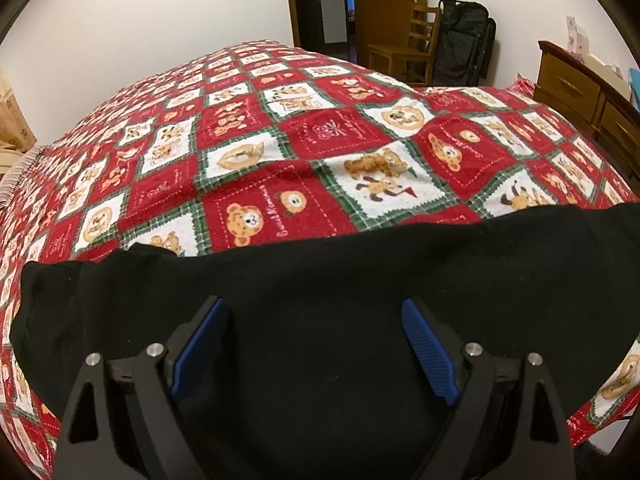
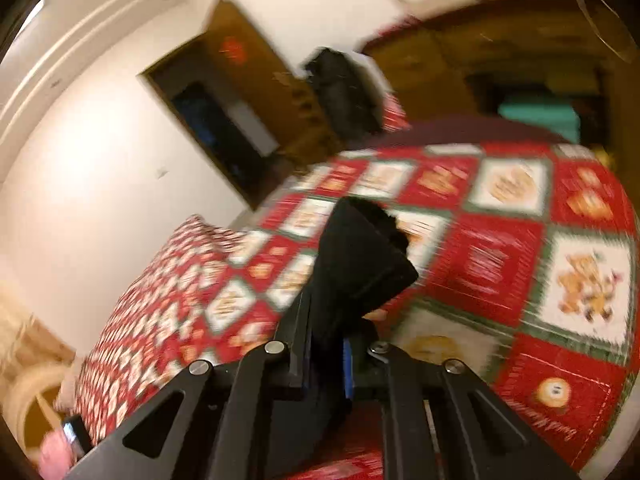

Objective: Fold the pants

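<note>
Black pants under spread left fingers; right fingers pinch them.

Pants: matt black cloth. Bedspread: printed woven cotton (looks slightly rough). Far chair: varnished wood. Gripper pads: textured blue rubber.

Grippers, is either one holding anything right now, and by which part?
The right gripper is shut on a bunched end of the black pants. The left gripper is open above the pants, holding nothing.
</note>
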`<state>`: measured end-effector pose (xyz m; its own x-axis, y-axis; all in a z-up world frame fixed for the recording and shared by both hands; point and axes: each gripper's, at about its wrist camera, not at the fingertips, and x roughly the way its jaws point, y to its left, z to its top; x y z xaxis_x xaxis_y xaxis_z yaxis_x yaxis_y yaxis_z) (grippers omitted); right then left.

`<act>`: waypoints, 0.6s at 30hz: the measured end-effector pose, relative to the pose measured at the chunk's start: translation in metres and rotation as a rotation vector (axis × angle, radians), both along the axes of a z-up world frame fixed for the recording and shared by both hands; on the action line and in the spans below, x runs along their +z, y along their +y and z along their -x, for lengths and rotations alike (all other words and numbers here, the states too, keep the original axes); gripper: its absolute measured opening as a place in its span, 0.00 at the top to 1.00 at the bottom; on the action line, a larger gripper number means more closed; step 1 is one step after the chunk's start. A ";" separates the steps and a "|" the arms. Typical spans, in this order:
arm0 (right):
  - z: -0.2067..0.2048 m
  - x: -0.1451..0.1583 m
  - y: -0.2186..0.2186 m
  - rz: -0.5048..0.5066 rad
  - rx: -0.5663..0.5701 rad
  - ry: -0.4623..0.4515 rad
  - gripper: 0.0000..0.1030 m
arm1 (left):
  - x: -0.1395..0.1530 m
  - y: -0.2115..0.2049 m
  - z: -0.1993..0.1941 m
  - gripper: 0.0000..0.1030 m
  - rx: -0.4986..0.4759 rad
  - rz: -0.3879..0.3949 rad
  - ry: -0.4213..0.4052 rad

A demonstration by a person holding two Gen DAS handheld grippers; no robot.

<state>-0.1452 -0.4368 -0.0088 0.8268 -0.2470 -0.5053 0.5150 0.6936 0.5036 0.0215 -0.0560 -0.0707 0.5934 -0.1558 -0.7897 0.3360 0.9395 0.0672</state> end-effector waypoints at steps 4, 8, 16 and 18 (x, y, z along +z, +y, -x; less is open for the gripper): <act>-0.030 0.036 0.062 0.153 0.198 -0.022 0.89 | 0.010 0.009 -0.003 0.11 0.005 0.019 -0.017; -0.068 0.041 0.130 0.258 0.415 -0.015 0.89 | 0.023 0.028 -0.008 0.11 0.036 0.062 -0.041; -0.128 -0.031 0.269 0.458 0.804 0.119 0.89 | 0.028 0.079 -0.019 0.11 0.143 0.088 -0.058; -0.132 -0.056 0.302 0.592 0.874 0.181 0.89 | 0.029 0.096 -0.023 0.11 0.188 0.099 -0.058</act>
